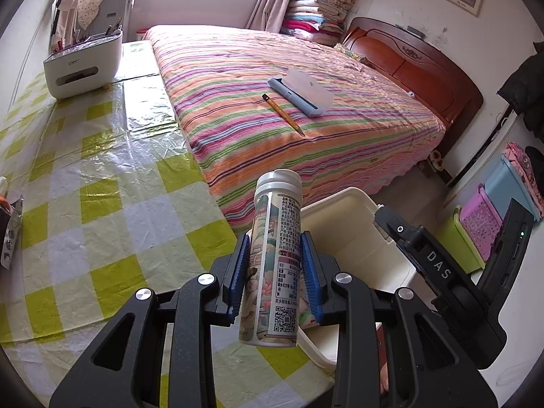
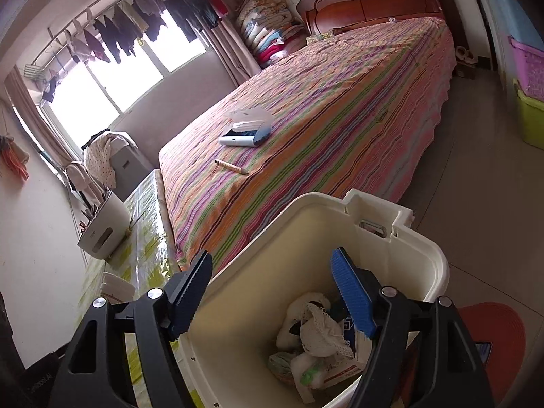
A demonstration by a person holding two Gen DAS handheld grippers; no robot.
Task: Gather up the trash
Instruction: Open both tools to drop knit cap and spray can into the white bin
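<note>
Plastic and probably near-empty, the tube (image 1: 272,258) looks light, stiff and slick; the left gripper (image 1: 274,278) clamps its midsection beside the bin (image 1: 357,204). Right gripper (image 2: 272,292) gapes empty above the bin's trash (image 2: 316,343).

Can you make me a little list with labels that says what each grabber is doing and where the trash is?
left tool: shut on the tall white printed plastic tube
right tool: open, nothing in it, over the bin
bin: cream plastic trash bin beside the striped bed
in bin: crumpled white wrappers
on bed: yellow pencil
</note>
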